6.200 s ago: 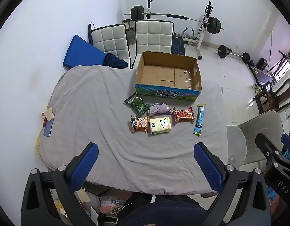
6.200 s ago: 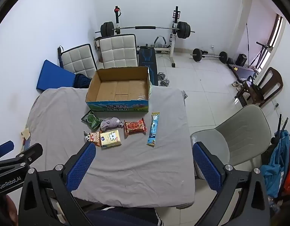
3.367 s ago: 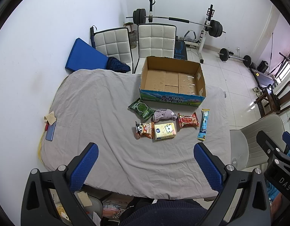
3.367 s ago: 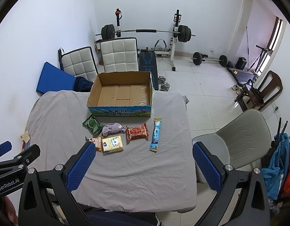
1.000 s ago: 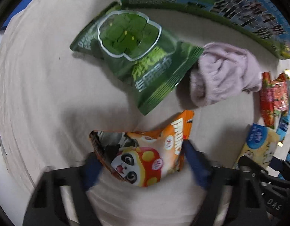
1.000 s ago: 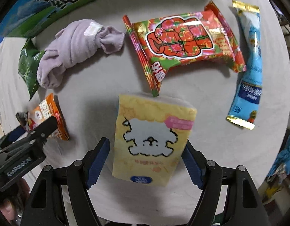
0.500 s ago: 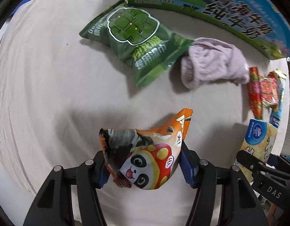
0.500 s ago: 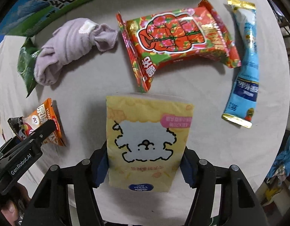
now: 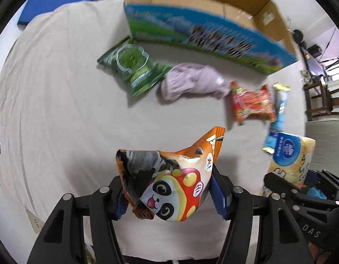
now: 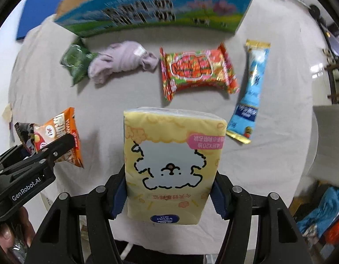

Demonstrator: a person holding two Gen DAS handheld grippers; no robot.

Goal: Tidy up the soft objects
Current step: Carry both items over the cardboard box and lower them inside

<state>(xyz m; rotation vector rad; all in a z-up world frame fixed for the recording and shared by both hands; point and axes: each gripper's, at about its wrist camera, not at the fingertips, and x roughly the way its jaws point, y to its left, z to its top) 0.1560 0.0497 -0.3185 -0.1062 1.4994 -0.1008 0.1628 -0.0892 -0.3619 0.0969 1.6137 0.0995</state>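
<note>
My left gripper [image 9: 169, 194] is shut on an orange panda snack bag [image 9: 169, 176], which hangs lifted above the grey cloth. The right gripper [image 10: 169, 194] is shut on a yellow tissue pack [image 10: 171, 165] with a white dog drawing, also raised off the cloth. Each held item shows in the other view: the tissue pack [image 9: 290, 156] at the right, the panda bag [image 10: 57, 136] at the left. On the cloth lie a green snack bag [image 9: 134, 66], a lilac rolled sock [image 9: 191, 81], a red snack pack [image 10: 198, 70] and a blue stick pack [image 10: 251, 90].
An open cardboard box [image 9: 211, 22] with a blue-green printed front stands at the far side of the cloth-covered table [image 9: 59, 110]. A pale chair [image 10: 330, 143] stands off the table's right edge. A blue mat [image 9: 52, 2] lies beyond the far left corner.
Both grippers have risen with their loads: the panda bag and the tissue pack have left the cloth. The box and the lying items now sit further from both cameras.
</note>
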